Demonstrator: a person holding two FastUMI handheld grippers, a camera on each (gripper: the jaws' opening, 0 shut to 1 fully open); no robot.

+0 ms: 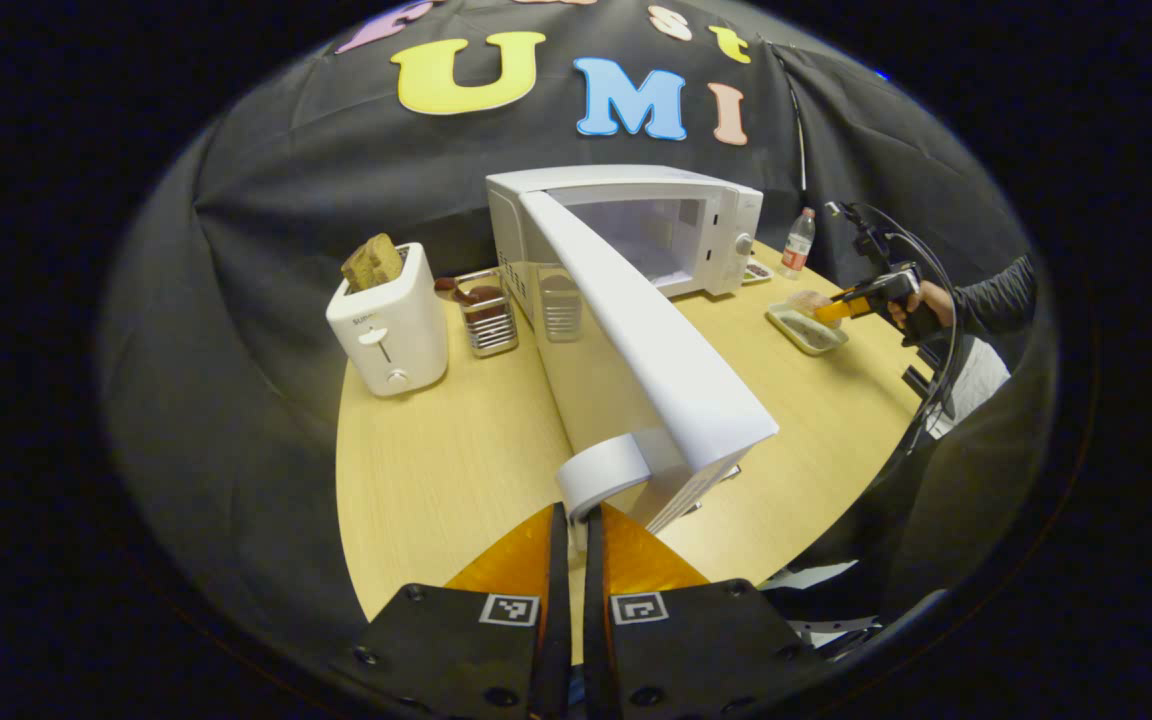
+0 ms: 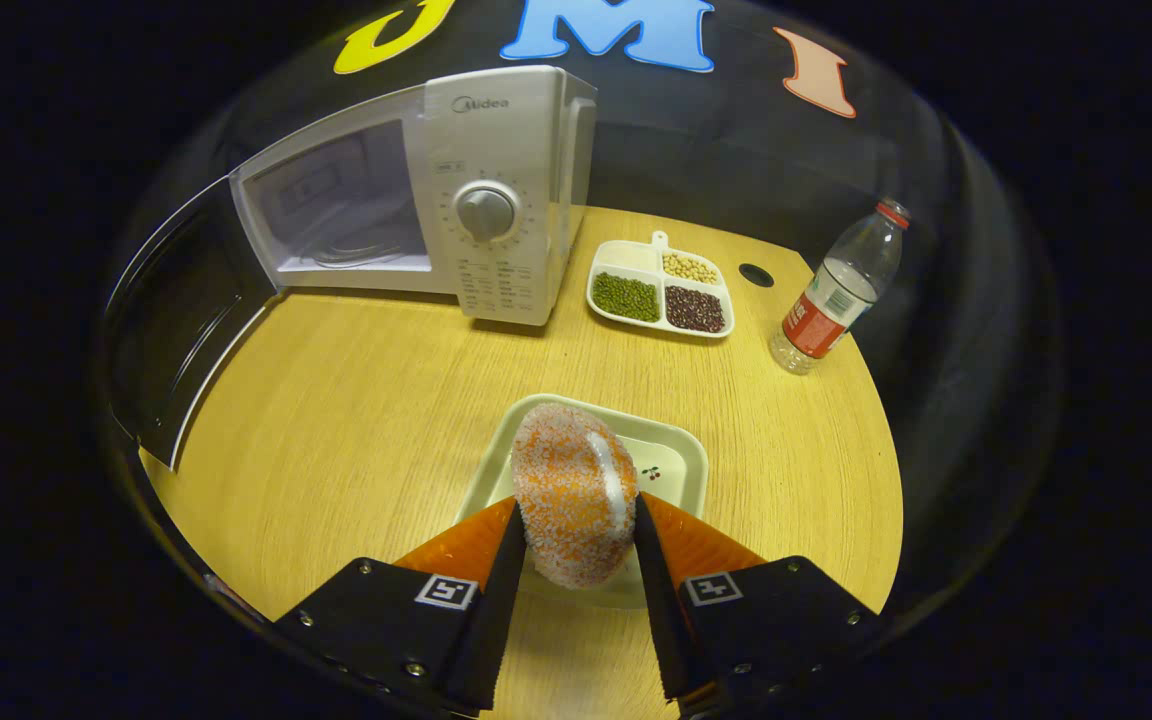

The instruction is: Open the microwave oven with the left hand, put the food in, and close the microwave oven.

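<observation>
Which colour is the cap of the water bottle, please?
Red. The cap of the water bottle shows best in the right gripper view.

On the tabletop (image 2: 356, 400) the microwave (image 2: 496, 200) stands near the back edge, its door (image 1: 656, 340) swung out toward the front edge. In the left gripper view a toaster (image 1: 386, 320) stands left of it toward the left edge, with a wire rack (image 1: 488, 315) between the two. In the right gripper view a divided dish (image 2: 661, 285) lies just right of the microwave, a bottle (image 2: 836, 290) stands farther right by the right edge, and a tray (image 2: 671, 455) with the food (image 2: 576, 490) on it lies nearer the front edge.
</observation>
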